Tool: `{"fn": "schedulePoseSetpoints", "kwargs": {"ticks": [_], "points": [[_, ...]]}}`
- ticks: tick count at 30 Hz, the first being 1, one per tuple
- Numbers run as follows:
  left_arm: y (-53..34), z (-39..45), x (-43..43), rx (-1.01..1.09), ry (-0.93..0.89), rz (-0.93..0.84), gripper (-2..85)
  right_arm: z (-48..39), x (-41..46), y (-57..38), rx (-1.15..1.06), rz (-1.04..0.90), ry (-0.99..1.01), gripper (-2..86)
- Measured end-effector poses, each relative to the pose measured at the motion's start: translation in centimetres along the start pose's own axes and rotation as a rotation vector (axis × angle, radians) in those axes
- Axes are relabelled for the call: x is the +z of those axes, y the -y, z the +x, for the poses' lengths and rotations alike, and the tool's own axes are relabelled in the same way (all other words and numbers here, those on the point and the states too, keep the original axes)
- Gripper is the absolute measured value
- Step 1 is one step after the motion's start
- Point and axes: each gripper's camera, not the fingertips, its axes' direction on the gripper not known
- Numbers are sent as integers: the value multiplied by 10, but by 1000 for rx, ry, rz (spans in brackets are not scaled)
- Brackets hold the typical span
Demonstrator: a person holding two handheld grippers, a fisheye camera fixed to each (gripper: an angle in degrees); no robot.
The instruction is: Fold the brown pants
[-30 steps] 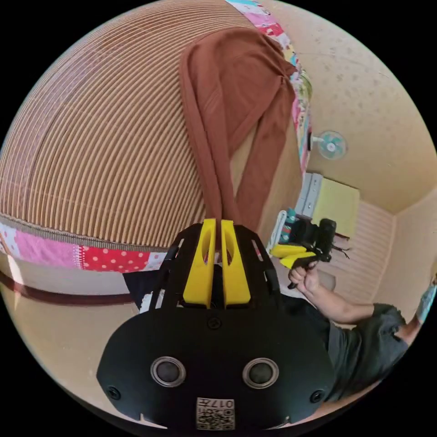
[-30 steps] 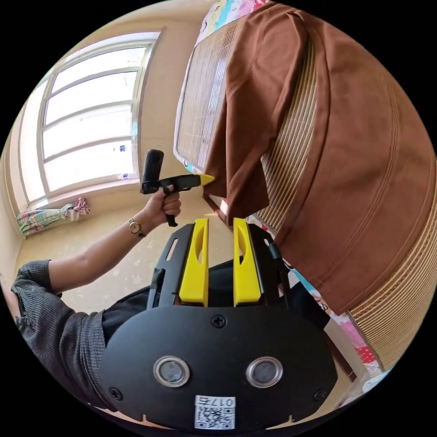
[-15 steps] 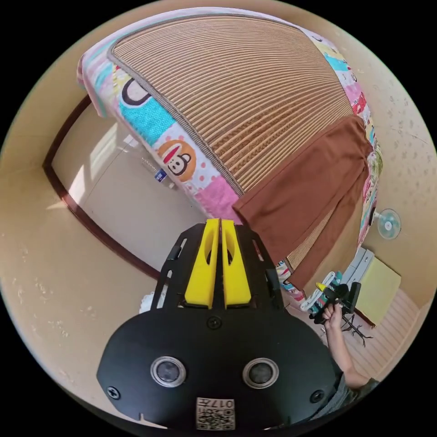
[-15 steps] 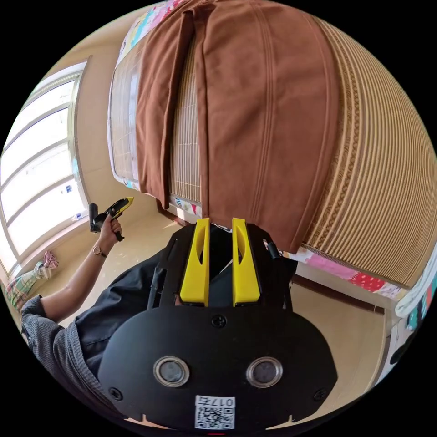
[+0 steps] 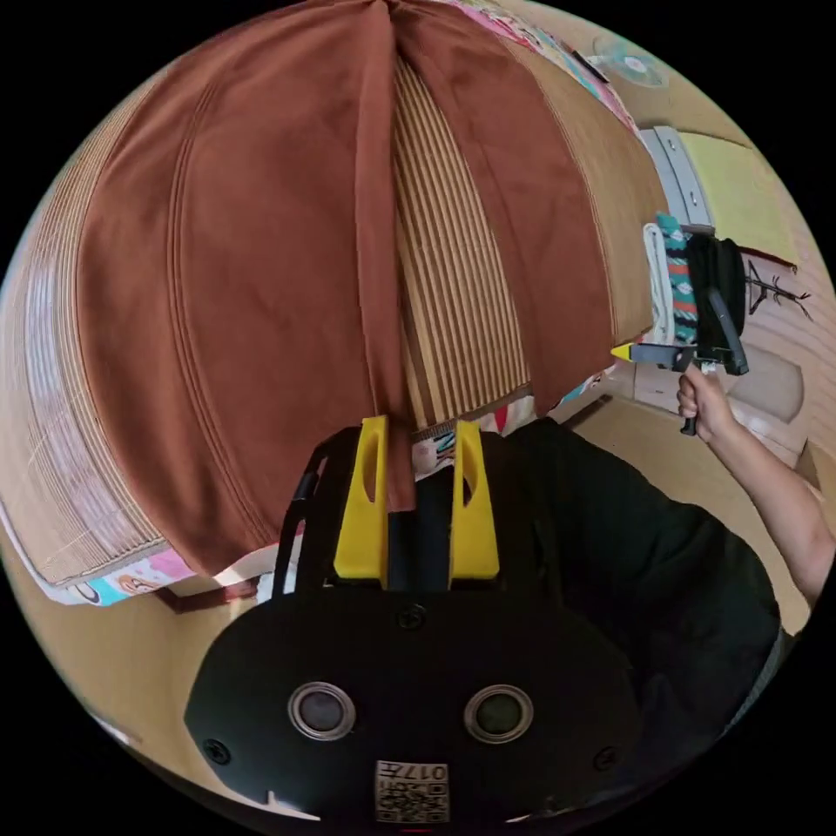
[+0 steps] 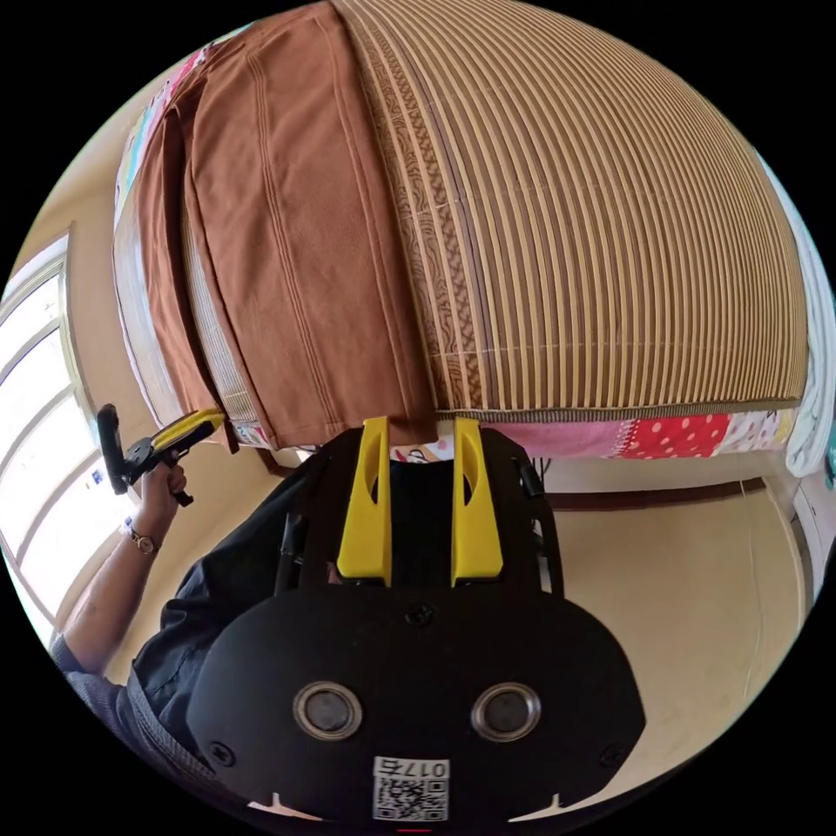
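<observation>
The brown pants (image 5: 235, 261) lie flat on a bamboo mat (image 5: 453, 287), their two legs apart and the hems hanging over the near bed edge. My left gripper (image 5: 421, 425) is open at the inner hem corner of the wider leg, and a strip of brown cloth sits loose between its jaws. In the right gripper view, my right gripper (image 6: 420, 423) is open at the hem corner of the near leg (image 6: 296, 261), the cloth edge just reaching between the jaws. The right gripper (image 5: 629, 352) sits beside the far leg's hem. The left gripper (image 6: 202, 424) is at the other leg.
The mat (image 6: 610, 218) covers a bed with a patchwork sheet (image 6: 697, 431). The person's dark clothes (image 5: 627, 540) are close against the bed edge. A fan (image 5: 631, 65), a yellow-topped cabinet (image 5: 740, 192) and a patterned cloth (image 5: 675, 279) stand to the right; a window (image 6: 35, 435) is on the left.
The left gripper, shut on a raised pant leg a second ago, has let go and now stands open at the hem. The pants have settled flat. Both cameras have swung toward the hems.
</observation>
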Motion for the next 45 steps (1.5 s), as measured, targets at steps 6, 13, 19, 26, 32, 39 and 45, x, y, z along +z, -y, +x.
{"fn": "schedulePoseSetpoints", "kwargs": {"ticks": [6,13,19,26,32,39,45], "points": [[5,-6,13,-125,-31,-61,26,17,-6,-38,-21,44,139,63],[-27,8,-6,-86,79,161,115,40,-5,-73,167,129,366,106],[-11,32,44,-58,210,45,85,17,11,-74,164,54,202,66],[-15,37,46,23,-219,35,6,30,-3,-124,48,129,343,35],[-9,59,94,85,-259,-242,11,45,-28,-176,133,242,315,33],[-11,78,1,209,-297,38,70,-35,-67,-221,-130,289,229,31],[40,177,-56,381,-269,137,143,-108,-67,-234,-346,251,178,29]]}}
